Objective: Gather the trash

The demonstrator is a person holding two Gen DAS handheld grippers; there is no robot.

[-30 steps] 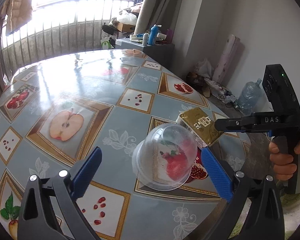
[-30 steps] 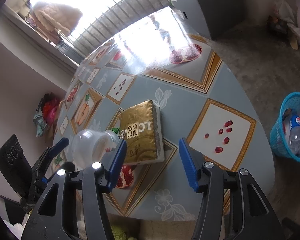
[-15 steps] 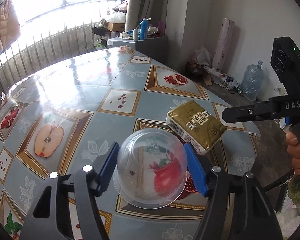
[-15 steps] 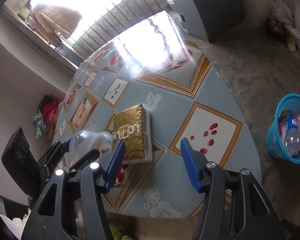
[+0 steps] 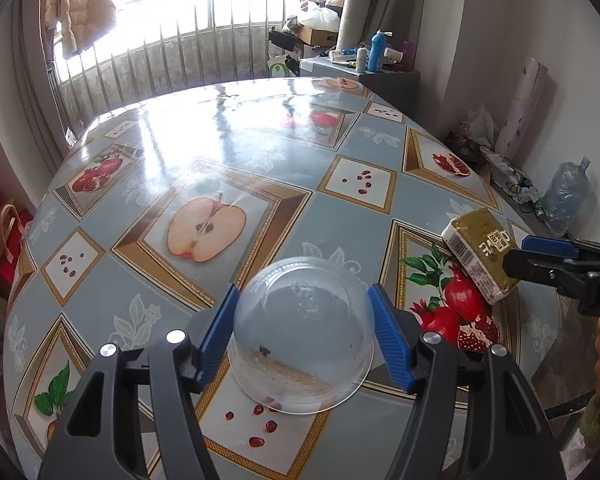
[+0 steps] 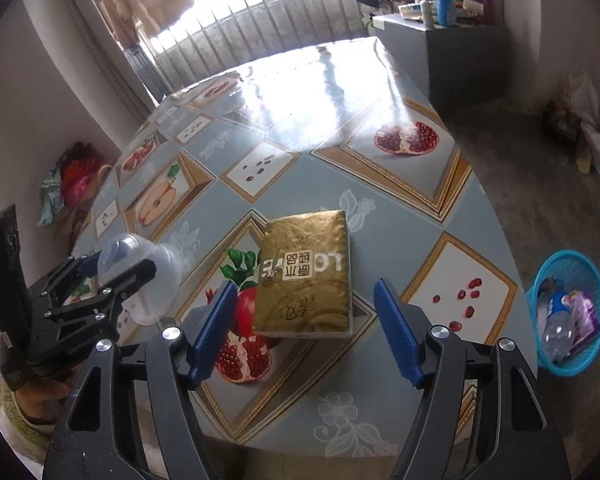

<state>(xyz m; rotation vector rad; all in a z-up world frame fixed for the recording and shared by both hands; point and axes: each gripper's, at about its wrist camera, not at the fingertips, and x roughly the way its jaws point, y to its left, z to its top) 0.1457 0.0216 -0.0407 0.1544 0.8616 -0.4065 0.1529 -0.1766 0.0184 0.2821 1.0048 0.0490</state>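
A clear plastic cup (image 5: pixel 304 336) sits between the blue pads of my left gripper (image 5: pixel 303 292), which is shut on its sides. The cup is tipped, with its rim toward the camera. The right wrist view shows the same cup (image 6: pixel 156 276) held by the left gripper (image 6: pixel 112 268) low over the table's near left edge. A gold tissue pack (image 6: pixel 306 272) lies flat on the table. My right gripper (image 6: pixel 306 292) hangs over its near end with jaws opening, and the pads are clear of the pack. From the left wrist, the pack (image 5: pixel 480 252) and right gripper (image 5: pixel 528 256) appear at the right.
The fruit-patterned tablecloth covers a round table (image 5: pixel 260 140). A blue basket (image 6: pixel 566 312) holding a bottle and wrappers stands on the floor to the table's right. A grey cabinet (image 6: pixel 460 52) with bottles is at the back. A water jug (image 5: pixel 564 196) stands by the wall.
My left gripper has closed on the clear cup and tipped it. The right gripper has swung over the gold pack and its jaws have spread wider.
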